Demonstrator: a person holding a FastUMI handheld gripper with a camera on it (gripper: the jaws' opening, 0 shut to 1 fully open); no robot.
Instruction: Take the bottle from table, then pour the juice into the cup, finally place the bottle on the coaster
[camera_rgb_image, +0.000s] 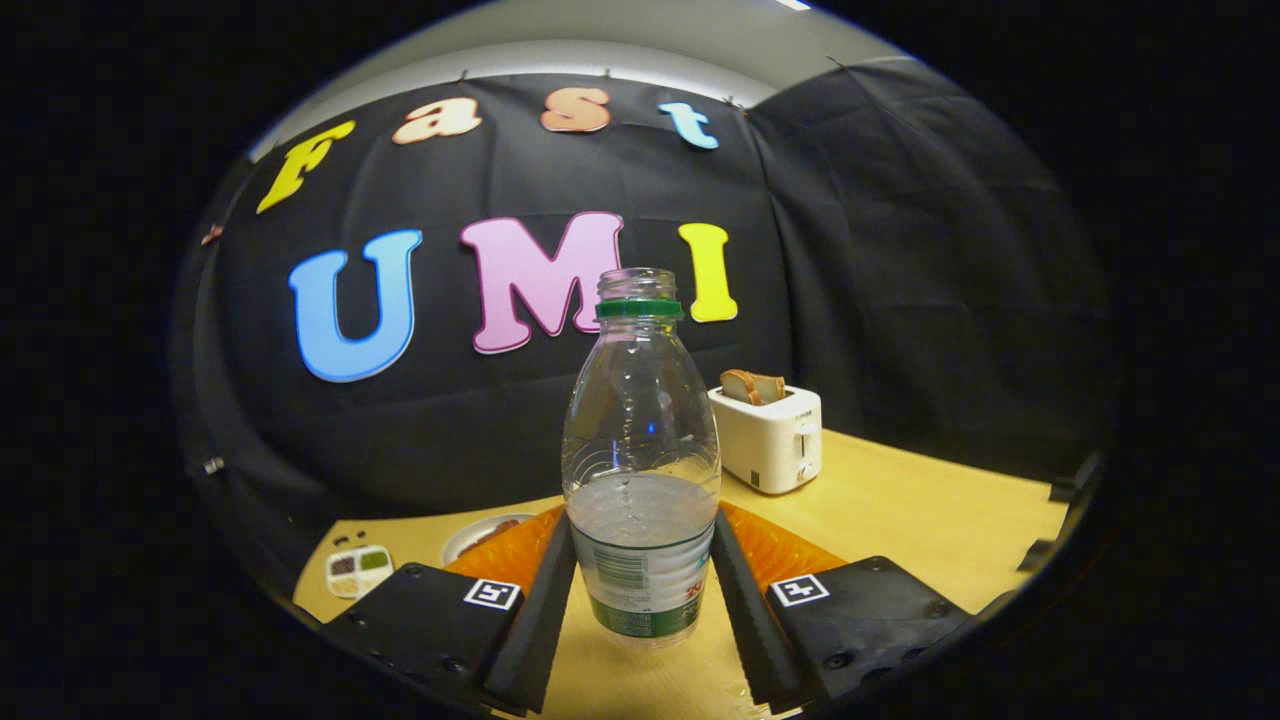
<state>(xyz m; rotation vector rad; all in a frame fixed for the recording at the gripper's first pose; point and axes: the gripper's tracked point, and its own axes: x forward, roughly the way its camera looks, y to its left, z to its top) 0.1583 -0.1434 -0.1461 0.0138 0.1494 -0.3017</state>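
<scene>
An uncapped bottle (641, 470), partly filled with clear liquid, is held upright between the fingers of the gripper (642, 590), both pressed against its lower sides, above the table (900, 510); a toaster (768, 436) with bread is seen beyond

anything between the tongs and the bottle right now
No. The bottle stands upright between the two fingers of the tongs, uncapped, with nothing in the gap. The fingers flank its lower body closely; whether both press on it is unclear.
</scene>
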